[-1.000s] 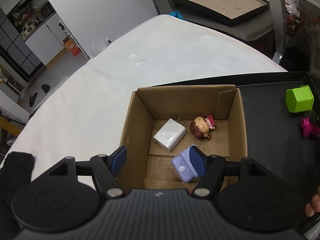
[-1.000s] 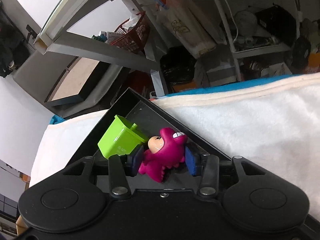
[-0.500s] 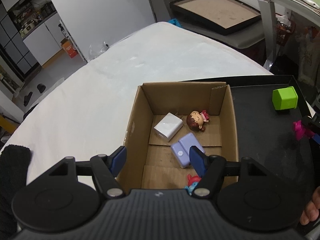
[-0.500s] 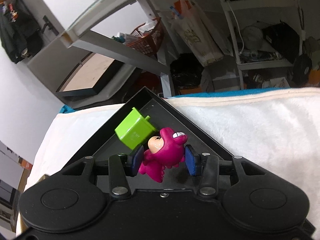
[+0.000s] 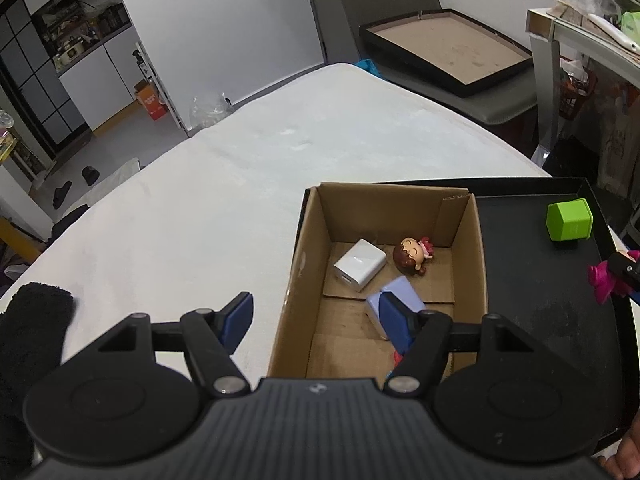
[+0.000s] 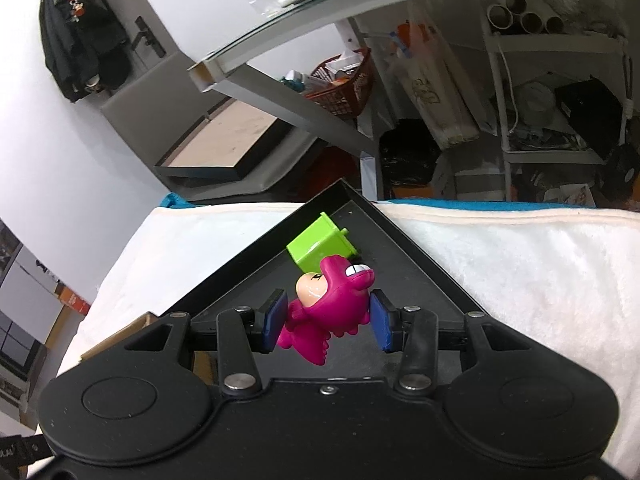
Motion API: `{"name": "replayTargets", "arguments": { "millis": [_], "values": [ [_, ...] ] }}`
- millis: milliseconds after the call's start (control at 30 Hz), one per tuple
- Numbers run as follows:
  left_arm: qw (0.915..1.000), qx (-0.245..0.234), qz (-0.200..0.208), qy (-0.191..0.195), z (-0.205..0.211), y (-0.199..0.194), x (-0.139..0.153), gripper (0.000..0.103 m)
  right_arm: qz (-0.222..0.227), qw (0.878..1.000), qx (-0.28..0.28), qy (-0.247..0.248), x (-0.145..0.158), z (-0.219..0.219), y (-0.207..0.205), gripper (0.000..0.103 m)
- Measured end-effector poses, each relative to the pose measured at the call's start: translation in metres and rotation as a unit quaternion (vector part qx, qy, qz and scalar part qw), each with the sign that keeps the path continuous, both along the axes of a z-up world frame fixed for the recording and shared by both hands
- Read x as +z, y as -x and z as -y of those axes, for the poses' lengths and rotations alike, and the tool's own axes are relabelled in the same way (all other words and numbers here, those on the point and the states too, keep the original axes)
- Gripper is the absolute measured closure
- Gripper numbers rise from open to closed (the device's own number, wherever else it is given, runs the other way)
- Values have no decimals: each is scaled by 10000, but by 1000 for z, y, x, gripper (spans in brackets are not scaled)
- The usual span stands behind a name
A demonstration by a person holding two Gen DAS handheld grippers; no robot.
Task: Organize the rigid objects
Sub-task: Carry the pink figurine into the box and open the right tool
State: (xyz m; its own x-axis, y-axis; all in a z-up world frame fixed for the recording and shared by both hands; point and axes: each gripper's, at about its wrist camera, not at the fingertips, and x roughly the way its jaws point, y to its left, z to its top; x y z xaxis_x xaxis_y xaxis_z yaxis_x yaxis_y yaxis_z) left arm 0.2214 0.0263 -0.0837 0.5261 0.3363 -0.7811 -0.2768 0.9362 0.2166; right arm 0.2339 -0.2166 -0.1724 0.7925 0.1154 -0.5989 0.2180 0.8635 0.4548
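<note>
My right gripper point(image 6: 328, 322) is shut on a magenta dinosaur figure point(image 6: 332, 308), lifted above the black tray point(image 6: 416, 256). Behind the figure a green cube point(image 6: 320, 246) lies in the tray's far corner. From the left wrist view the same figure point(image 5: 606, 278) shows at the right edge, with the green cube point(image 5: 569, 220) beyond it. My left gripper point(image 5: 316, 316) hangs open and empty over the near left wall of a cardboard box point(image 5: 304, 256). Inside lie a white charger point(image 5: 359, 265), a brown-haired doll point(image 5: 411, 256), a lavender block point(image 5: 390, 300) and a red and blue toy, mostly hidden.
The box and the black tray point(image 5: 540, 304) stand on a white padded table point(image 5: 200, 216). A black cloth point(image 5: 28, 320) lies at the near left. A bare fingertip point(image 5: 624, 456) shows bottom right. Beyond the table are a framed board point(image 5: 444, 48), shelves and a red basket point(image 6: 344, 88).
Both grippers have risen and pulled back. The magenta figure has lifted off the tray in the right gripper. The box looks smaller and farther in the left wrist view.
</note>
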Motion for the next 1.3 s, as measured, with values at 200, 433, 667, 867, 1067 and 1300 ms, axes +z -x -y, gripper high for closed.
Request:
{"name": "replayTargets", "arguments": {
  "millis": [200, 433, 667, 867, 1067, 1300],
  "values": [
    [10000, 4, 48, 58, -5, 5, 3, 35, 121, 9994, 283, 144, 12, -7, 7, 59],
    [9998, 111, 23, 160, -16, 8, -2, 35, 223, 9971, 630, 371, 24, -15, 15, 59],
    [9997, 81, 32, 221, -25, 8, -5, 35, 254, 9945, 880, 508, 34, -28, 15, 59],
    [9995, 57, 10, 323, -33, 10, -14, 35, 408, 9910, 1150, 558, 43, -49, 17, 59],
    [9983, 77, -58, 579, -47, 9, -28, 35, 500, 9863, 1405, 705, 44, -68, 17, 59],
    [9957, 117, -79, 918, -66, 4, -42, 39, 672, 9765, 1795, 986, 42, -97, 14, 59]
  ]
}}
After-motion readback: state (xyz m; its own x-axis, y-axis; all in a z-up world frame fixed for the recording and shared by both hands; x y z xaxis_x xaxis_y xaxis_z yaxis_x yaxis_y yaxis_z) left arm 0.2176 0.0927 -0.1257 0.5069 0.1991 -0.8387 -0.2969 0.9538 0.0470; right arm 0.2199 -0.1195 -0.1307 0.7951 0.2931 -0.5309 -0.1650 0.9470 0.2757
